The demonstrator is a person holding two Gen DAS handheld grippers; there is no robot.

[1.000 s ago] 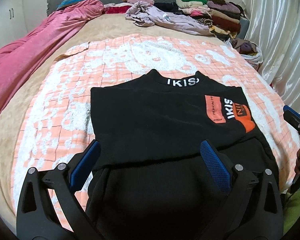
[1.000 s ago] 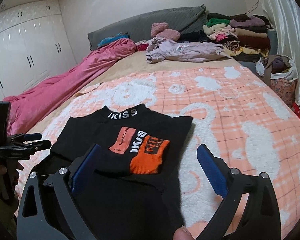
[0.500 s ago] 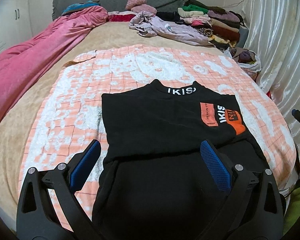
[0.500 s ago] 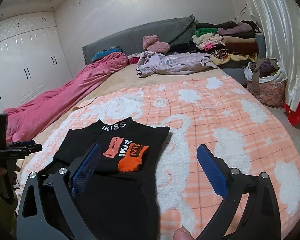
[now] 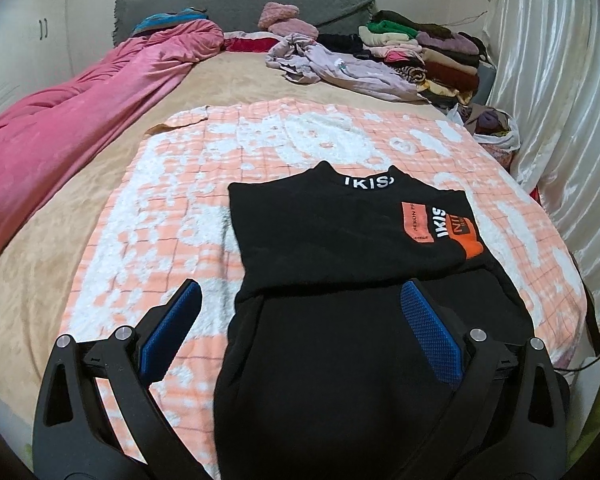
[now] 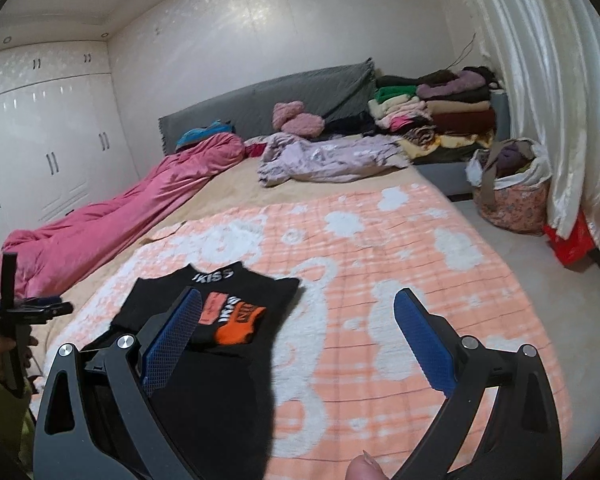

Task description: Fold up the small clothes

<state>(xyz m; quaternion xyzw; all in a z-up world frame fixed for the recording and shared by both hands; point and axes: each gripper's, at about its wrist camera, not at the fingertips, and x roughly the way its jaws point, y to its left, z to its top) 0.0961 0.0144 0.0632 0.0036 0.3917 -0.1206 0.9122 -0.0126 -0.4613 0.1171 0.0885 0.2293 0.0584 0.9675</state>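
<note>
Left wrist view: black top [image 5: 340, 236] lies partly folded on the orange blanket [image 5: 172, 216]. Left gripper [image 5: 300, 320] hovers over it, wide open, empty. Right gripper [image 6: 296, 336] gapes too, holding nothing.

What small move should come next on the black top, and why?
Probably lower the left hand-held gripper onto the near hem of the black top and close on it. Both the left and the right hand-held gripper are open, empty and above the orange blanket. The top's sides look folded in, but its lower half is still spread toward the bed's edge.
</note>
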